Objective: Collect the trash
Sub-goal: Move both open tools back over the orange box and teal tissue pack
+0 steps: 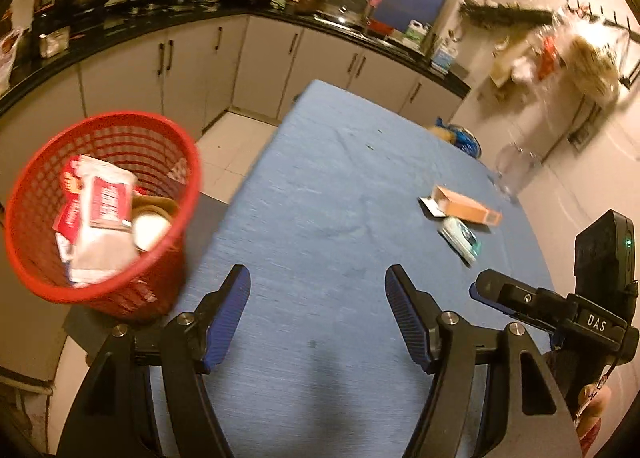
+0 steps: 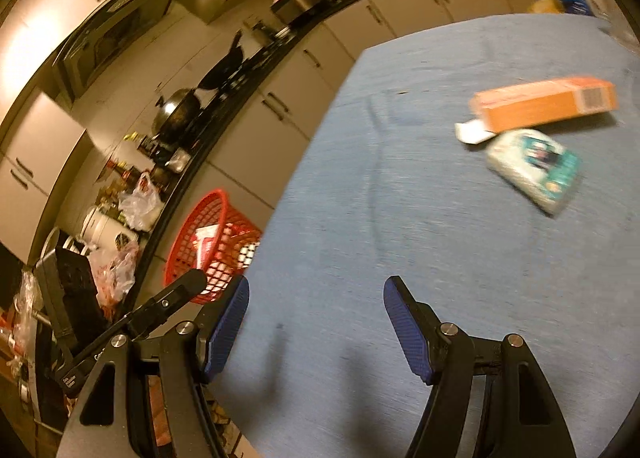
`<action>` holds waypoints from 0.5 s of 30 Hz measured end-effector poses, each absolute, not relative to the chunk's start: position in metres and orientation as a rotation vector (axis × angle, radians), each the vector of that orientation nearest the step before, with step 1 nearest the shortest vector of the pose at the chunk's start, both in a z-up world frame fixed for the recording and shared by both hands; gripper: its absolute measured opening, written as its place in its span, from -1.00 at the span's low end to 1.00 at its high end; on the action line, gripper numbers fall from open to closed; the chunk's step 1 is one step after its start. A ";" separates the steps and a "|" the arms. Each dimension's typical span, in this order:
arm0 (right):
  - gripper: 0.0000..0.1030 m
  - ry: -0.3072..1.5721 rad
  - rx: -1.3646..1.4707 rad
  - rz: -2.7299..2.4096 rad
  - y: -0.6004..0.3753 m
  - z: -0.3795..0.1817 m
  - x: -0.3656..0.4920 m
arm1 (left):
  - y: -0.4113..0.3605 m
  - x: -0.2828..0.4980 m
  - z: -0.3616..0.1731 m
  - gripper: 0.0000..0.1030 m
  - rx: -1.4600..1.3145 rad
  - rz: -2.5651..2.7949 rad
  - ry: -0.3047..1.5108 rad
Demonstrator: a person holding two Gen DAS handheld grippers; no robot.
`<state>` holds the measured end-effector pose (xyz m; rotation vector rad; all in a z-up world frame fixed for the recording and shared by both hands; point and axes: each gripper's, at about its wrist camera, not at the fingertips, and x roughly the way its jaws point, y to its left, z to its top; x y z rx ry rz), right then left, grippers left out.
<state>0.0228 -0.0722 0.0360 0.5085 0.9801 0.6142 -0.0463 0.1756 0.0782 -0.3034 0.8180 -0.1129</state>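
We are working between pickups: both claws are hanging over the blue table (image 1: 320, 186) with nothing in them. The left gripper (image 1: 318, 322) is standing spread and empty, and the right gripper (image 2: 316, 328) is spread and empty too. The red basket (image 1: 40, 258), just off the table's left edge, is already holding several wrappers and packets. Two pieces of trash are still lying on the cloth, well ahead and to the right: an orange box (image 2: 544, 104) with its flap open and a teal packet (image 2: 534, 168) touching it on the near side. We are judging the right gripper the closer one, so next it should be reaching forward, lowering its jaws around the packet or box, closing, then carrying it across to the basket.
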 end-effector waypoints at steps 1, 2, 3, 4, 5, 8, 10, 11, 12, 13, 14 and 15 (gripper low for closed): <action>0.45 0.980 0.515 0.601 -0.080 0.034 0.022 | 0.168 -0.045 0.077 0.34 -0.290 -0.116 0.822; 0.45 0.979 0.524 0.587 -0.089 0.032 0.020 | 0.157 -0.045 0.076 0.34 -0.263 -0.116 0.826; 0.45 0.976 0.530 0.578 -0.096 0.031 0.019 | 0.149 -0.044 0.075 0.34 -0.247 -0.117 0.827; 0.45 0.974 0.534 0.566 -0.104 0.029 0.017 | 0.140 -0.044 0.074 0.34 -0.227 -0.121 0.829; 0.45 0.971 0.537 0.552 -0.113 0.028 0.016 | 0.131 -0.043 0.073 0.34 -0.210 -0.123 0.832; 0.44 0.970 0.552 0.519 -0.133 0.025 0.014 | 0.104 -0.042 0.070 0.34 -0.154 -0.136 0.842; 0.45 0.970 0.554 0.501 -0.146 0.024 0.015 | 0.089 -0.042 0.068 0.34 -0.127 -0.141 0.847; 0.45 0.968 0.555 0.495 -0.150 0.025 0.014 | 0.083 -0.042 0.067 0.34 -0.117 -0.146 0.850; 0.45 0.966 0.557 0.488 -0.155 0.026 0.015 | 0.075 -0.042 0.067 0.34 -0.103 -0.152 0.853; 0.45 0.962 0.556 0.481 -0.161 0.028 0.015 | 0.070 -0.041 0.066 0.34 -0.094 -0.155 0.855; 0.45 0.958 0.554 0.474 -0.166 0.029 0.015 | 0.063 -0.041 0.066 0.34 -0.082 -0.158 0.857; 0.44 0.953 0.550 0.467 -0.171 0.030 0.016 | 0.060 -0.041 0.066 0.34 -0.077 -0.161 0.857</action>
